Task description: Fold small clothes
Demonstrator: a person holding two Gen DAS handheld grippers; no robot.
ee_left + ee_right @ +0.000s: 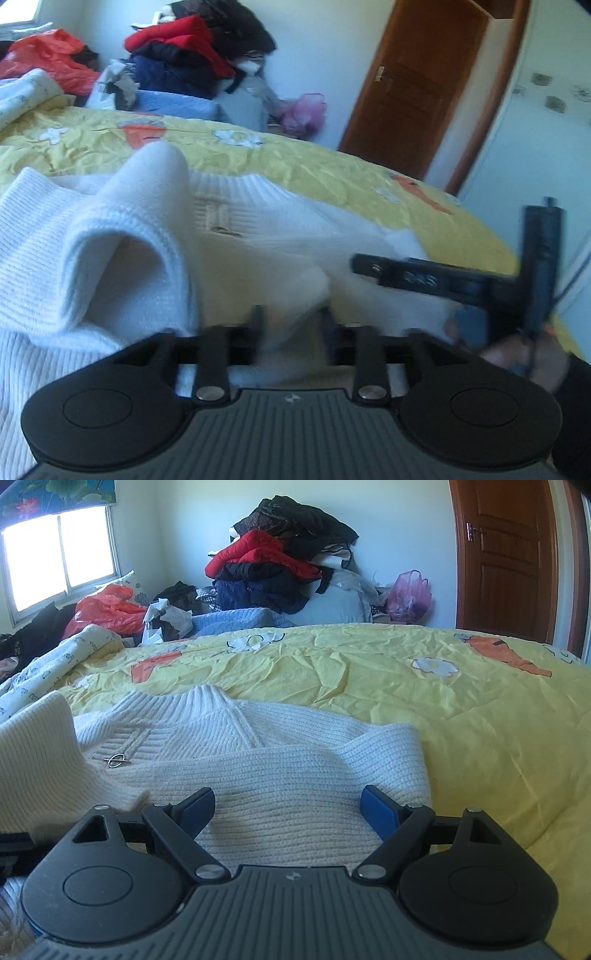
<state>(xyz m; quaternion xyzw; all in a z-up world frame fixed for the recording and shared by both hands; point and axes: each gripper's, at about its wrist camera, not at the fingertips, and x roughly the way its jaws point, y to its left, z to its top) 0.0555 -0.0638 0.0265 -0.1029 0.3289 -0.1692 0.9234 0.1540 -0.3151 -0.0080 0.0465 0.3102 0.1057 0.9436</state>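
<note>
A white ribbed knit sweater lies spread on the yellow bed, collar away from me, with a small metal pin on its chest. In the left wrist view the same sweater fills the foreground and one sleeve is folded over it, its cuff gaping. My left gripper is blurred; its fingers stand apart with a loose fold of white knit between them. My right gripper hovers low over the sweater's hem area, blue pads wide open and holding nothing. Its black finger shows at the right, held by a hand.
The yellow sheet with carrot and flower prints stretches right and far. A heap of dark and red clothes, an orange plastic bag, a pink bag and a patterned quilt lie beyond. A brown door stands at the right.
</note>
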